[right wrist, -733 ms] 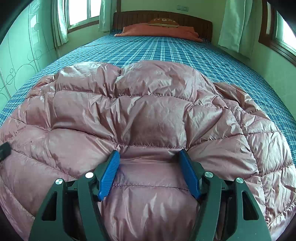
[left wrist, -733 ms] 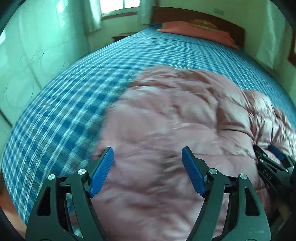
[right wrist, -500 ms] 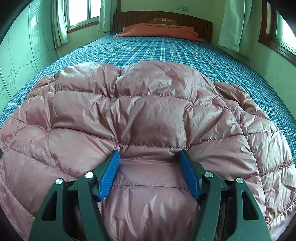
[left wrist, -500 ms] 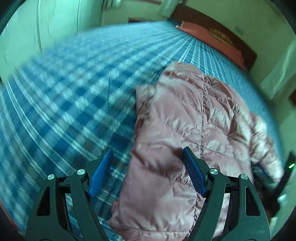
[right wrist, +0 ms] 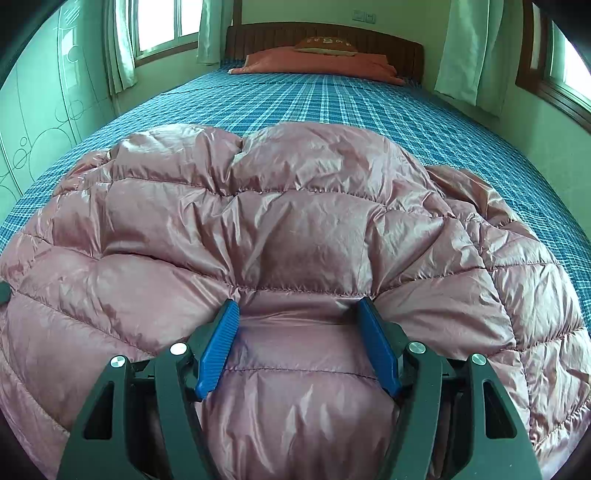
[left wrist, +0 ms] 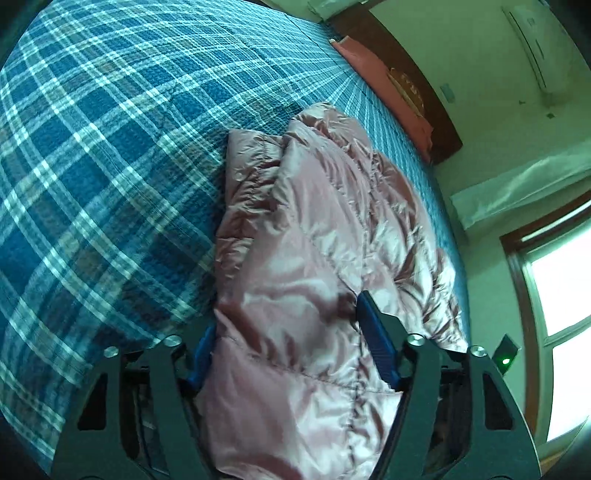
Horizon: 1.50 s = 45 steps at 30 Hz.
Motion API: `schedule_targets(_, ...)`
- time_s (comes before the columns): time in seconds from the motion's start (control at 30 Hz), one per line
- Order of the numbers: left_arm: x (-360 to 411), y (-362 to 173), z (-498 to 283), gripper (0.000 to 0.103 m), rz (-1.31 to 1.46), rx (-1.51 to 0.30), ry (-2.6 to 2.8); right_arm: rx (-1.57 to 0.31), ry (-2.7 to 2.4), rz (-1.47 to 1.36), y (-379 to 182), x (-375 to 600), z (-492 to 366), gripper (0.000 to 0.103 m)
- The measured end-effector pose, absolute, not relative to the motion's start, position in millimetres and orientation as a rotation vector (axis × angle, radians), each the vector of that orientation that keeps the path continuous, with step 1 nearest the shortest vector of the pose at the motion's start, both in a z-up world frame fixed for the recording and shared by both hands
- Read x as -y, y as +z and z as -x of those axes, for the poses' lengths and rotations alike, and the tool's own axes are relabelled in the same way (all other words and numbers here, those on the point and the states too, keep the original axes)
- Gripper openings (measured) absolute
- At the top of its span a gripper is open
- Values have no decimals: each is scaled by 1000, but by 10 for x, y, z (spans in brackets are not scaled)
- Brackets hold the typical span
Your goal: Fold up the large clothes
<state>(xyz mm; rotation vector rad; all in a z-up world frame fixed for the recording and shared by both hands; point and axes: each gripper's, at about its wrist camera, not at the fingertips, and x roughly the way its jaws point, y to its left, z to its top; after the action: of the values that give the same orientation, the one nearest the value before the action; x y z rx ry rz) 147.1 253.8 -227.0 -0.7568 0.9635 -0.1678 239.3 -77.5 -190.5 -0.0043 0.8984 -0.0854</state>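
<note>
Your left gripper (left wrist: 286, 343), black-framed with blue pads, is closing its jaws around a thick fold at the near left edge of the puffy pink quilted down jacket (left wrist: 325, 236). Your right gripper (right wrist: 297, 343) has its pads pressed into a bulging roll of the same jacket at its near hem, holding it. That jacket lies spread across the blue plaid bedspread (right wrist: 332, 99), well short of the orange pillow (right wrist: 317, 62).

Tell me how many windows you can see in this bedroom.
3. One window on the left wall near the headboard, one window on the right wall, and one bright window at the left wrist view's right edge, possibly the same one.
</note>
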Motion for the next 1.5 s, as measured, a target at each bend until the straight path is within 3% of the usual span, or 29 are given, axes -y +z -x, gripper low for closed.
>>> schedule_targets(0.2, -2431, -2206, -1509, 65, 644, -944, -141, -897, -90, 12, -1888, 756, -2398, 66)
schedule_targets(0.33, -2348, -2151, -1506, 50, 575, -930, -147, -896, -91, 13, -1881, 733, -2402, 66)
schedule_targets(0.5, -2398, -2240, -1539, 52, 619, -931, -143, -895, -94, 16, -1880, 722, -2404, 66)
schedule_targets(0.67, -2294, -2075, -1511, 23, 564, -895, -149, -894, -96, 18, -1884, 707, -2415, 66)
schedule_targets(0.73, -2222, -1976, -1489, 20, 522, -875, -143, -894, -97, 18, -1885, 703, -2414, 66)
schedule_targets(1.07, -1917, -1617, -1425, 13, 372, -815, -101, -896, -100, 17, -1870, 708, -2421, 66)
schedule_targets(1.5, -1012, -843, -1362, 12, 182, -714, -225, -825, -168, -33, -1344, 1415, -2110, 66)
